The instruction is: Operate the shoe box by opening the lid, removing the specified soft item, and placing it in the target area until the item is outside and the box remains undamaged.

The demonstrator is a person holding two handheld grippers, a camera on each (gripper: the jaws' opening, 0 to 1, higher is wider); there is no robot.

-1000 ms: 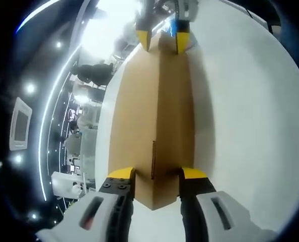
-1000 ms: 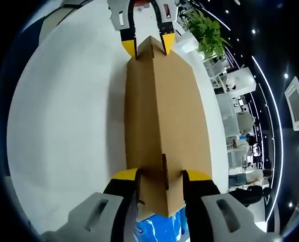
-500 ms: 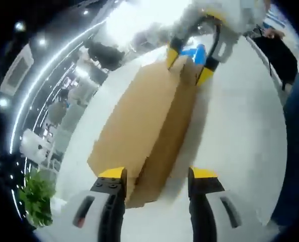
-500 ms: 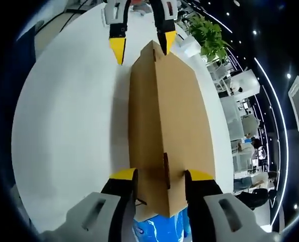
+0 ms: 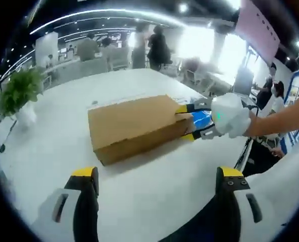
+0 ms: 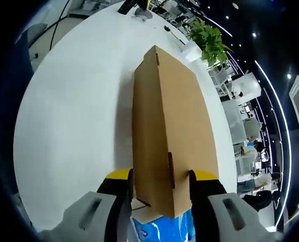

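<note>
Left hand-held gripper (image 5: 157, 176) withdrew, agape, empty; right (image 6: 157, 177) apparently clamps shoe box (image 6: 172, 121) on white table (image 6: 69, 116).

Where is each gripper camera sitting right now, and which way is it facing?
Left gripper view: rides the left gripper, back from the box, facing it broadside across the table; right gripper and an arm enter.
Right gripper view: rides the right gripper, looking lengthwise down the box end it clamps.
Shared: box, table, plant.
</note>
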